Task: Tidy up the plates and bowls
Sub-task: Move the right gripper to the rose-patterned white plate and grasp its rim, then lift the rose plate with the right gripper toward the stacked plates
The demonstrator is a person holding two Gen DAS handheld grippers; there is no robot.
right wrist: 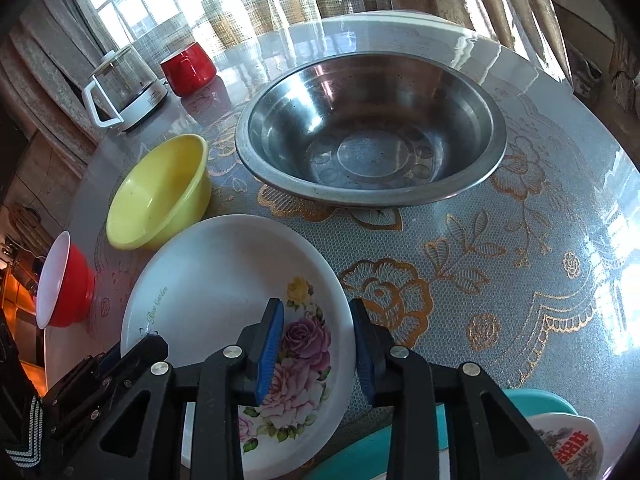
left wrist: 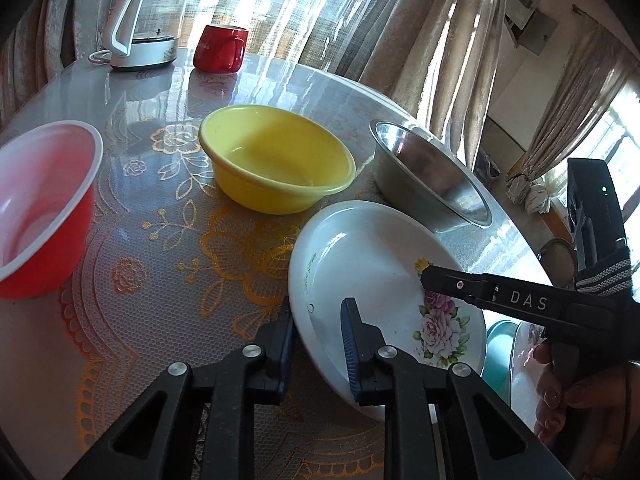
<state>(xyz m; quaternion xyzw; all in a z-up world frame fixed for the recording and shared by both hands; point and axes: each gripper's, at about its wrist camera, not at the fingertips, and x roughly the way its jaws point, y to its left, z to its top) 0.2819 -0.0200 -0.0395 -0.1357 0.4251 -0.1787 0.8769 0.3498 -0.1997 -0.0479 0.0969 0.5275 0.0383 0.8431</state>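
Note:
A white plate (left wrist: 372,264) with printed roses lies on the table near its front edge. My left gripper (left wrist: 318,344) is shut on the plate's left rim, one pad outside it and one inside. My right gripper (right wrist: 318,348) straddles the rose-printed right rim of the white plate (right wrist: 224,280), its pads still apart from it. One of its fingers (left wrist: 460,286) reaches over the plate in the left wrist view. Behind the plate stand a yellow bowl (left wrist: 276,160), a steel bowl (right wrist: 368,136) and, at the left, a red bowl (left wrist: 40,208) with a white inside.
A glass kettle (left wrist: 144,24) and a red mug (left wrist: 220,48) stand at the table's far side by the curtains. A teal dish (right wrist: 532,400) and a white dish with red print (right wrist: 568,444) sit near the front right edge. A person's hand (left wrist: 580,392) holds the right gripper's handle.

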